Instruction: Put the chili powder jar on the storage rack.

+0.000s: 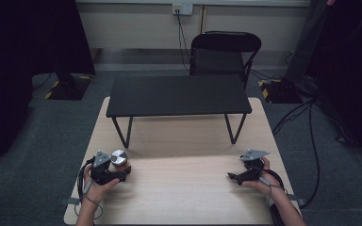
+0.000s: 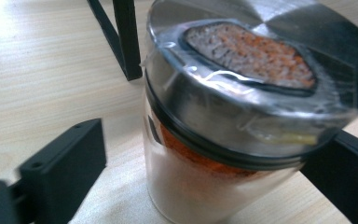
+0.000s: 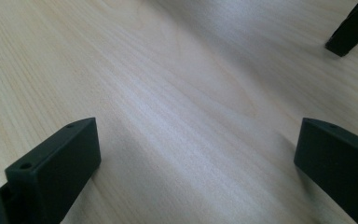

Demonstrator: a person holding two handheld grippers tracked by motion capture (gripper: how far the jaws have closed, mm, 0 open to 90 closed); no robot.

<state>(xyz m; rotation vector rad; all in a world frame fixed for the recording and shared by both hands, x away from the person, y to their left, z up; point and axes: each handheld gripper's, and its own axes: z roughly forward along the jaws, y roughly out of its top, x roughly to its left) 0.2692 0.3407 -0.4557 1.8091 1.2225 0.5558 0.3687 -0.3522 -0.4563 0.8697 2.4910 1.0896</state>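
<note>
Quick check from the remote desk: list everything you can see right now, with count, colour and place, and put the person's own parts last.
jar: 1, clear glass with orange powder and a silver lid, near left of the table, between the left claw's jaws
table: 1, light wood, centre
shelf: 1, black, low, on the table's far half
chair: 1, black, folding, behind the table
socket: 1, white, on the far wall
cables: several, black, on the grey floor at right
left claw: 1, black, jaws around the jar, left jaw apart from it
right claw: 1, black, open above bare table, near right
hands: 2, at the near edge
</note>
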